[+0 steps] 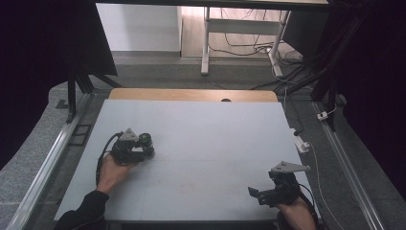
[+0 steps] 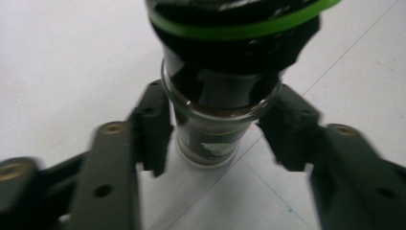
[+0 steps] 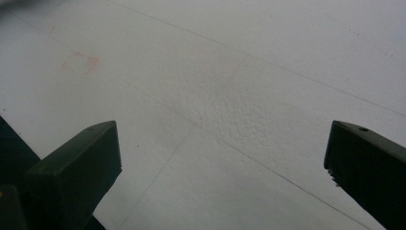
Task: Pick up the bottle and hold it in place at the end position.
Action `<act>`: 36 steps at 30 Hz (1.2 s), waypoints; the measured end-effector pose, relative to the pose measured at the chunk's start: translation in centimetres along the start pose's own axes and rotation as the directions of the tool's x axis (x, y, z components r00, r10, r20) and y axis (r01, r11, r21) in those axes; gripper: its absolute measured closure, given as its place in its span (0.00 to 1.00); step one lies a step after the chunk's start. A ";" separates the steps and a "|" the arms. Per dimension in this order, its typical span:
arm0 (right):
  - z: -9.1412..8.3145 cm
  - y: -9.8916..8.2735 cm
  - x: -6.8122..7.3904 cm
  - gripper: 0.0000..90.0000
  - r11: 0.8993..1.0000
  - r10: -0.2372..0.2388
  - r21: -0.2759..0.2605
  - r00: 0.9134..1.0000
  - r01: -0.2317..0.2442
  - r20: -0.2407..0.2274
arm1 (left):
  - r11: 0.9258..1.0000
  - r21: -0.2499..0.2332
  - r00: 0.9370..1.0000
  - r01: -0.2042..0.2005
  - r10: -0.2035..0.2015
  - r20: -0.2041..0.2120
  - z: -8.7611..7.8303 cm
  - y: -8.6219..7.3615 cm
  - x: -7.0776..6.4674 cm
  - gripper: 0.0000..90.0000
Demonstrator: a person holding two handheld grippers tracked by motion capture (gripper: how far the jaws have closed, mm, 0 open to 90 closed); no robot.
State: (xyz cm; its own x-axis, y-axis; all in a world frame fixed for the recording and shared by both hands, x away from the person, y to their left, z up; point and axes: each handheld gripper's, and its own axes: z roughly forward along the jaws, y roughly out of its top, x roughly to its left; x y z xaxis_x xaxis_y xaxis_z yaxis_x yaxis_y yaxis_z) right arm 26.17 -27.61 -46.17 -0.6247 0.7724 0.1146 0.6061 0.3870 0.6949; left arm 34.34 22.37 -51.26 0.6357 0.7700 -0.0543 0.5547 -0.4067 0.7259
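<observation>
A glass jar (image 1: 146, 140) with dark contents and a black lid ringed in green stands on the left part of the white table (image 1: 206, 139). My left gripper (image 1: 143, 149) is shut on it. In the left gripper view the two black jaws press on either side of the jar (image 2: 210, 139) below its lid, and the left gripper (image 2: 215, 129) hides part of the glass. Near the table's front right corner my right gripper (image 1: 256, 194) is open. Between the jaws of the right gripper (image 3: 222, 158) there is only bare table surface.
A wooden strip (image 1: 191, 94) runs along the table's far edge. A white power strip with a cable (image 1: 300, 142) lies just off the right edge. A faint red mark (image 3: 79, 62) is on the tabletop. Desk legs and cables (image 1: 239, 48) stand on the floor beyond.
</observation>
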 end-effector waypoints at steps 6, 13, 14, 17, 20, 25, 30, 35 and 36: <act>0.0 0.0 0.0 0.00 1.000 -0.004 -0.003 1.000 0.004 0.000 | 1.000 0.017 1.000 -0.006 0.006 -0.022 -0.1 0.2 -0.2 0.60; 0.0 0.0 0.0 0.00 1.000 -0.005 -0.001 1.000 0.005 0.000 | 0.998 0.009 0.998 -0.056 0.056 -0.004 -0.2 0.8 -0.7 0.60; 0.0 0.0 0.0 0.00 1.000 -0.006 0.000 1.000 0.006 0.001 | 0.998 0.003 0.998 -0.062 0.062 -0.001 -0.3 0.9 -0.8 0.60; 0.0 0.0 0.0 0.00 1.000 -0.005 0.001 1.000 0.005 0.000 | 0.998 -0.020 0.998 -0.067 0.067 0.018 -0.5 1.5 -1.1 0.60; 0.0 0.0 0.0 0.00 1.000 -0.004 0.002 1.000 0.004 0.000 | 0.997 -0.029 0.997 -0.073 0.074 0.038 -0.5 2.1 -1.4 0.60; 0.1 0.0 0.0 0.00 1.000 0.000 0.001 1.000 0.000 -0.001 | 0.996 -0.024 0.993 -0.086 0.088 0.076 -0.1 3.4 -1.7 0.60; 0.1 0.0 -0.1 0.00 1.000 0.005 0.002 1.000 -0.005 -0.002 | 0.994 -0.018 0.989 -0.105 0.106 0.104 0.5 4.6 -2.0 0.60; 0.1 0.0 -0.1 0.00 1.000 0.007 0.001 1.000 -0.007 -0.004 | 0.986 -0.024 0.979 -0.162 0.164 0.120 1.0 6.0 -2.6 0.60; 0.1 0.1 -0.1 0.00 1.000 0.008 0.004 1.000 -0.008 -0.006 | 0.985 -0.021 0.978 -0.170 0.171 0.119 1.1 6.3 -2.8 0.60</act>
State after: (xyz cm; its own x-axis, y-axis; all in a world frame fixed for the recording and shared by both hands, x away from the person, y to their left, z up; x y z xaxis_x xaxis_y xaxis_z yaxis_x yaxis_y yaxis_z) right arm 26.36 -27.62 -46.24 -0.6226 0.7726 0.1244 0.6129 0.3826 0.6914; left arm 36.66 17.15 -47.27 0.7805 0.6251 -0.0108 0.4274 -0.5209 0.7390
